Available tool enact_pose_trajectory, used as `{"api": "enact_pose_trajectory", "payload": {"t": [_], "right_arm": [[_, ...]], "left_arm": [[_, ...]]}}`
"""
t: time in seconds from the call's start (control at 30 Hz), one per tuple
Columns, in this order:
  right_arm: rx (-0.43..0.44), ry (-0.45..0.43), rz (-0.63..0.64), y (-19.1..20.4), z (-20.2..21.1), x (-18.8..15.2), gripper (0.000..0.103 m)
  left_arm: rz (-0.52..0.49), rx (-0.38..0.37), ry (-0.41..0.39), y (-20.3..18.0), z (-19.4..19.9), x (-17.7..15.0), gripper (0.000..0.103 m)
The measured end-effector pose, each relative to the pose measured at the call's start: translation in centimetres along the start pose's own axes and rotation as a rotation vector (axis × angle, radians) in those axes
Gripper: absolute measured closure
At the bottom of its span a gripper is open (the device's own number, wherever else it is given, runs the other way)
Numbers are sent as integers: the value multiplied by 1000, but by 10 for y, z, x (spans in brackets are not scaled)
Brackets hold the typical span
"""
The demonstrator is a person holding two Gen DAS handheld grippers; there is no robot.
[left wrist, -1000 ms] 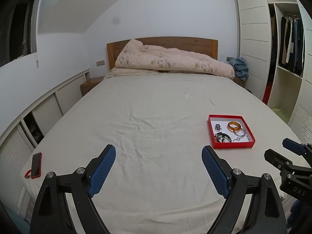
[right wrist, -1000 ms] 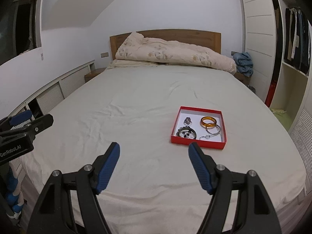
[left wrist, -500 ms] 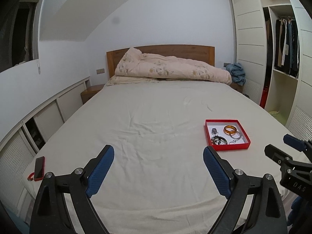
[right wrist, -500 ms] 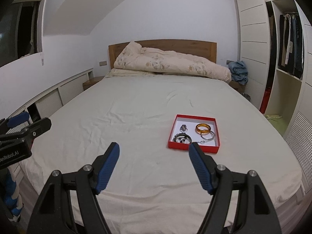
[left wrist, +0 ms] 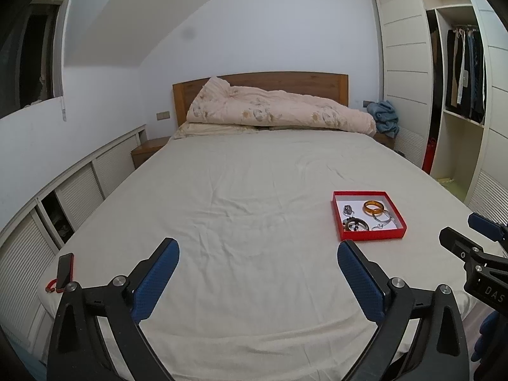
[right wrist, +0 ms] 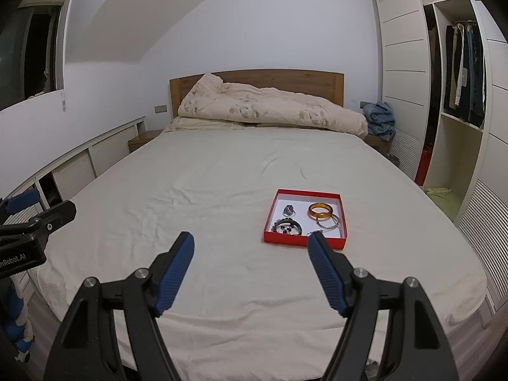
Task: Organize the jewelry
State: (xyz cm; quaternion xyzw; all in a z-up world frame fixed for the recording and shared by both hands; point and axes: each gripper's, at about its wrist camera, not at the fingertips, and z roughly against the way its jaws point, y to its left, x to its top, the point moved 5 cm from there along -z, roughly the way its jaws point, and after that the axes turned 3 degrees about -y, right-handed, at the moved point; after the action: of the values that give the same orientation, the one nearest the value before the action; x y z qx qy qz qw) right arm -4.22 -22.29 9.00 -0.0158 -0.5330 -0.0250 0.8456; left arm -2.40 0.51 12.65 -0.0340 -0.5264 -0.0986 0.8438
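Approach shallow red cardboard tray (right wrist: 342,217) from its near edge; left gripper (left wrist: 256,272) fingers opening, empty; right gripper (right wrist: 250,256) fingers apart, empty.

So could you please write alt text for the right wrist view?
A red tray holding an amber bangle, a beaded bracelet and silver pieces sits on a made bed. The open, empty right claw hovers short of it.
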Motion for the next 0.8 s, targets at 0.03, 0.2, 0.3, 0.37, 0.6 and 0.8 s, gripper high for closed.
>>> {"api": "enact_pose_trajectory", "payload": {"t": [0.03, 0.2, 0.3, 0.37, 0.6, 0.8], "right_arm": [[-4, 0, 1, -1, 0, -1, 30], [-12, 12, 7, -3, -4, -7, 30], [-16, 17, 7, -4, -7, -9, 30], [-18, 20, 5, -5, -8, -11, 30], [-23, 32, -2, -8, -12, -14, 30], [-24, 48, 1, -7, -17, -17, 30]], "left_arm": [[1, 0, 2, 0, 0, -1, 4], [5, 1, 9, -1, -3, -4, 4], [7, 1, 17, -1, -5, -7, 3], [9, 1, 23, 0, -7, -9, 3], [11, -4, 41, -2, -14, -15, 3], [16, -7, 56, -2, -19, -20, 3]]}}
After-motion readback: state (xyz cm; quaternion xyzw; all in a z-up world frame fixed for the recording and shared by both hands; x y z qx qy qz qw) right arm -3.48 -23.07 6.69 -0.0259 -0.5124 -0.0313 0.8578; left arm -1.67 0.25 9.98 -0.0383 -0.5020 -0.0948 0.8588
